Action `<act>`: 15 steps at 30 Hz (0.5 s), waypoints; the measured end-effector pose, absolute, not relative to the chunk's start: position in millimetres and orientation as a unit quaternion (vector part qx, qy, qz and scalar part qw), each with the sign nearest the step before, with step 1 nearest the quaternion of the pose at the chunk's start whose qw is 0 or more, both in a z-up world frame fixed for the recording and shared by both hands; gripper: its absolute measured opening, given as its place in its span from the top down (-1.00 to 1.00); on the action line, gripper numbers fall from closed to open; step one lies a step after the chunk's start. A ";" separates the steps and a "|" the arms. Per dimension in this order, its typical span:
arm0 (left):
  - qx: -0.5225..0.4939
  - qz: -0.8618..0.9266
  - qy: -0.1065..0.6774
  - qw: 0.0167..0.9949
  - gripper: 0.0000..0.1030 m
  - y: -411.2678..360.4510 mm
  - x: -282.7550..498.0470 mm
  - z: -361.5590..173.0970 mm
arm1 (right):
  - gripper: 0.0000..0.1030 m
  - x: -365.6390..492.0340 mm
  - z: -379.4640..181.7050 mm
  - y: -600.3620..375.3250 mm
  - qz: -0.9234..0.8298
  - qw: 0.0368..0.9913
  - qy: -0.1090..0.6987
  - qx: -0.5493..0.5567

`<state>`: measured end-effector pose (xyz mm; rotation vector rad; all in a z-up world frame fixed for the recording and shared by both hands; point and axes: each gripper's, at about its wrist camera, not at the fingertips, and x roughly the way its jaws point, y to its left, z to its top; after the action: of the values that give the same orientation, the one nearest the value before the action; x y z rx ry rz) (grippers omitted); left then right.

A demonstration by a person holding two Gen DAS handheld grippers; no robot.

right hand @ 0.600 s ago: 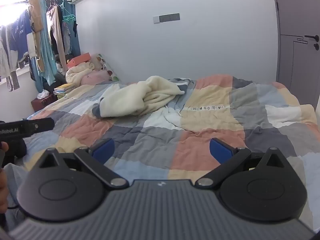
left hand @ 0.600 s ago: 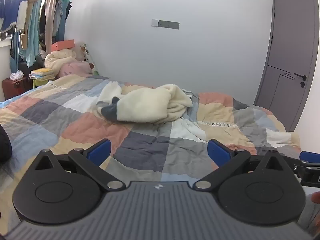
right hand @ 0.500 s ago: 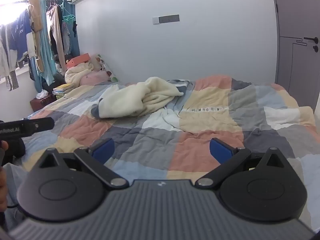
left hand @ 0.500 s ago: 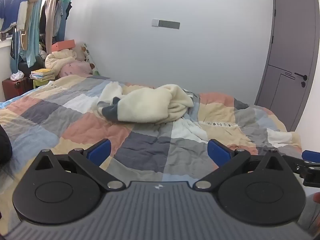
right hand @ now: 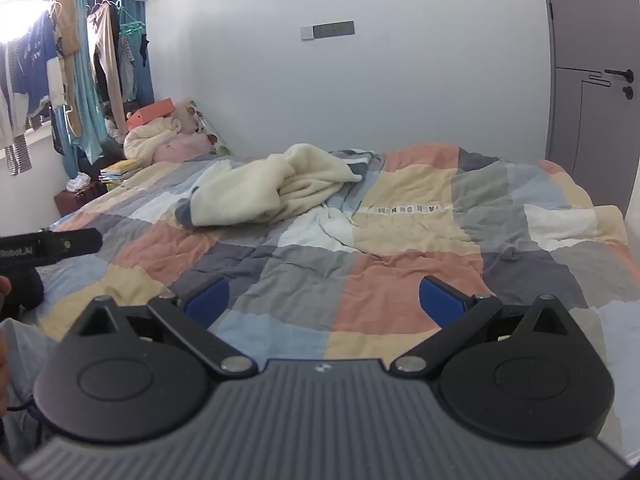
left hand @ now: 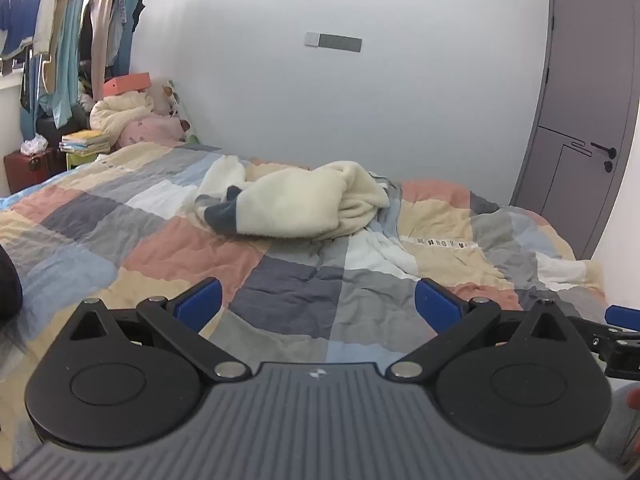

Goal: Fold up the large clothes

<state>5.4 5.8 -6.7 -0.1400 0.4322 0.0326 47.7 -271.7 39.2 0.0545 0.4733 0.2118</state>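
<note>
Cream fleece makes up most of the large crumpled garment, which has a dark blue-grey cuff or band at its near left end. It lies bunched in a heap on the far half of the bed, close to the pale wall, its edges rolled under and its outline uneven.

Under it spreads a patchwork quilt of salmon, grey, beige, white and light blue squares, rumpled into ridges just right of the garment. A broad stretch of bare quilt lies between the heap and both grippers, and more bare quilt runs off to the right toward the bed's far edge by the grey door.

The left hand-held gripper hovers over the near part of the quilt with its blue pads spread wide and nothing between them. The right hand-held gripper does the same, its blue pads wide apart, well short of the garment. In the right wrist view the left one shows as a black bar at the left edge.

At the head of the bed, left, sit piled cream and pink bedding, an orange box and hanging clothes.
</note>
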 end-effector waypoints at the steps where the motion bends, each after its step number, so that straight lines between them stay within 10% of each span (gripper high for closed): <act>1: -0.070 0.016 0.215 0.974 -1.00 5.9 4.9 -6.9 | -1.00 47.8 38.5 -271.6 0.104 0.966 0.235 0.027; 15: -0.070 0.014 0.222 0.972 -1.00 6.1 10.8 -11.2 | -1.00 54.5 33.2 -267.8 0.101 0.967 0.234 0.027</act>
<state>10.8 6.1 -11.2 -0.1416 0.4483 0.0279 54.5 -267.8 33.2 0.0554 0.4736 0.2052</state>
